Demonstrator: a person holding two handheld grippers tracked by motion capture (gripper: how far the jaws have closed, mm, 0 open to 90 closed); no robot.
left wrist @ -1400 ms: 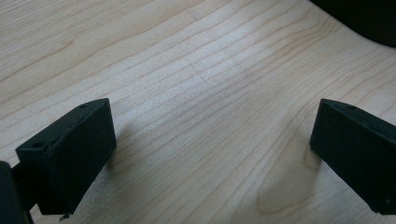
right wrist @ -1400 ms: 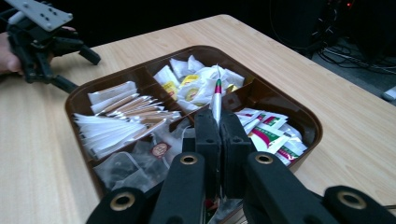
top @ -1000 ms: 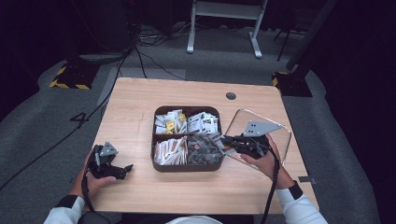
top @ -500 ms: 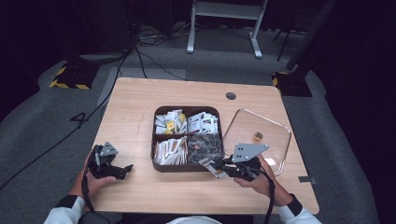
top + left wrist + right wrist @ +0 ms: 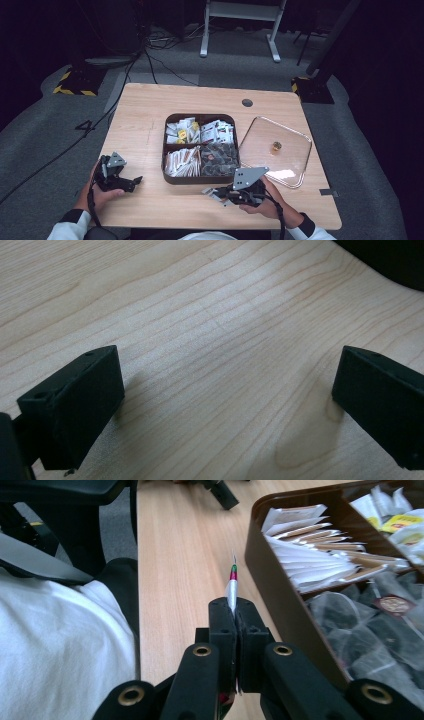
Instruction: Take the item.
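The right gripper (image 5: 220, 194) is closed tight on a flat sachet (image 5: 232, 587), a thin foil or paper packet with a red and green end. In the right gripper view the packet stands on edge between the two black jaws, and its free end projects forward past the jaw tips. The compartment box (image 5: 201, 182) lies just beside the gripper on its right, with paper sticks (image 5: 320, 555) and dark pouches (image 5: 370, 625) inside. Bare table (image 5: 145, 120) runs ahead of the jaw tips. The clear lid (image 5: 300, 150) rests on the table beyond the box, well apart from the packet.

Handling, as a judgement:
- The sachet is very light and carries no load on the jaws.
- It is thin and limp; the unsupported end is likely to droop or flutter when moved.
- The smooth wrapper may slide out of a loose grip, so full closure is appropriate.
- The contents may crush or the wrapper may crease under sideways force.
- The best hold is across the flat faces near one short end, as here.

The left gripper (image 5: 127, 181) sits well apart on the far side of the box. Its jaws stand wide apart over bare wood, with nothing between them.
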